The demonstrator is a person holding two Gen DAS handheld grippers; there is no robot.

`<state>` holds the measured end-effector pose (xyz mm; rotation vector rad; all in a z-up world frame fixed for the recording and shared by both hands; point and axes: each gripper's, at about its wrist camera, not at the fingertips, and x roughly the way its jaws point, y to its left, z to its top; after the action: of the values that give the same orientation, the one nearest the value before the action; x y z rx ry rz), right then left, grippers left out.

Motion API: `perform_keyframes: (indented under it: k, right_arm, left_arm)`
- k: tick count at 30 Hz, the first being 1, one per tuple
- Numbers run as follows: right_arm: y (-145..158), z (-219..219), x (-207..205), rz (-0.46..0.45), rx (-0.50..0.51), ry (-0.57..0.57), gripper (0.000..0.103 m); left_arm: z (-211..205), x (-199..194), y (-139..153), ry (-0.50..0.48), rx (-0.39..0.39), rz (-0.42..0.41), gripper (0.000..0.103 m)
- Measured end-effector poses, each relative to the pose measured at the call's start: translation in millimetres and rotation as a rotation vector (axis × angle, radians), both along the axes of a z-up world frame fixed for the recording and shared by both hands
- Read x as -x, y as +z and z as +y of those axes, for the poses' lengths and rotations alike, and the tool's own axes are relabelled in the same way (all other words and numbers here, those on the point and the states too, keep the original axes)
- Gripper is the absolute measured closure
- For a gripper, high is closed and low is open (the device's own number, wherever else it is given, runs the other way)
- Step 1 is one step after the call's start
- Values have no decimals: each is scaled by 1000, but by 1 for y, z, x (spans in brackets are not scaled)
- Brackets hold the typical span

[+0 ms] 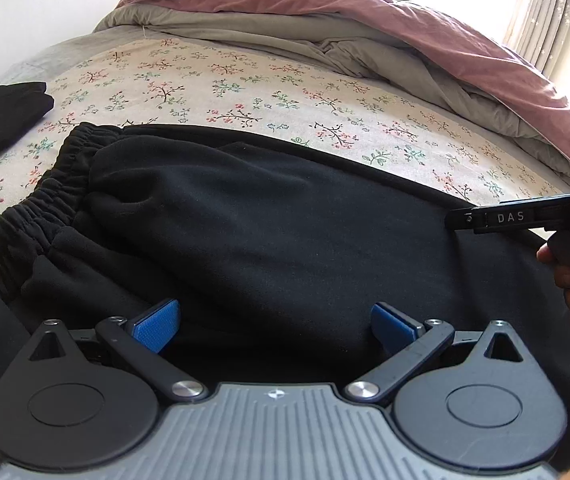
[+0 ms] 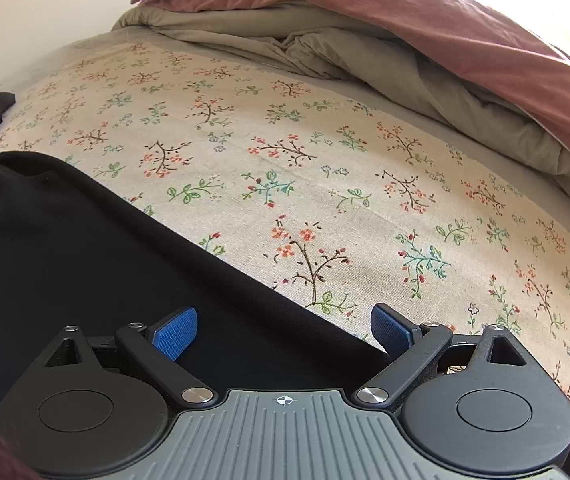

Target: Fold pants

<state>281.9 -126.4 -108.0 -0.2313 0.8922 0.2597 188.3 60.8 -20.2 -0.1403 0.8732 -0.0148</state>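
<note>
Left gripper (image 1: 275, 326): my jaws spread, empty, over black pants (image 1: 245, 208). Right gripper (image 2: 285, 330): spread, straddling pant edge at 6 o'clock. Waistband (image 1: 49, 188) at 9; floral sheet (image 2: 325, 160), duvet (image 2: 465, 40) at 12. Risk: pinching one layer only, fold slumps.

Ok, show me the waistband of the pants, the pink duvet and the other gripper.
waistband (image 1: 51, 196), left wrist view, gathered elastic edge.
pink duvet (image 2: 485, 32), right wrist view, top fold.
right gripper (image 1: 509, 217), left wrist view, bar lettered DAS.

One pair of pants (image 1: 265, 216), two tools: left tool (image 1: 275, 326), right tool (image 2: 285, 330).
</note>
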Motion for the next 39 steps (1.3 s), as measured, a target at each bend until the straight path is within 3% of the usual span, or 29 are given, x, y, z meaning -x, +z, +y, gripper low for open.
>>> perform_keyframes:
  k: [3,6,9,11,14,23,28,33,39]
  right_arm:
    - [-1,-11,-12,37,-74,-20,14]
    - [-2,-11,-15,56,-78,11,19]
    - [2,-6,-12,81,-103,60,47]
    - [6,-2,-9,107,-146,73,83]
    - [14,0,-1,89,-141,45,97]
    - [92,18,81,-62,-110,108,100]
    - [119,43,143,-124,-73,147,101]
    - [114,63,210,-146,-40,170,101]
    - [68,79,264,-92,-1,194,101]
  left_arm:
    - [3,-2,-2,6,8,10,0]
    - [4,-1,-2,7,16,13,0]
    - [4,-3,-3,8,15,18,0]
    - [4,-4,-3,7,14,23,0]
    - [7,-7,-2,12,28,35,0]
    - [16,9,12,4,51,6,0]
    - [32,28,26,-2,70,-40,0]
    - [53,46,31,20,80,-64,0]
    - [77,70,39,35,123,-82,2]
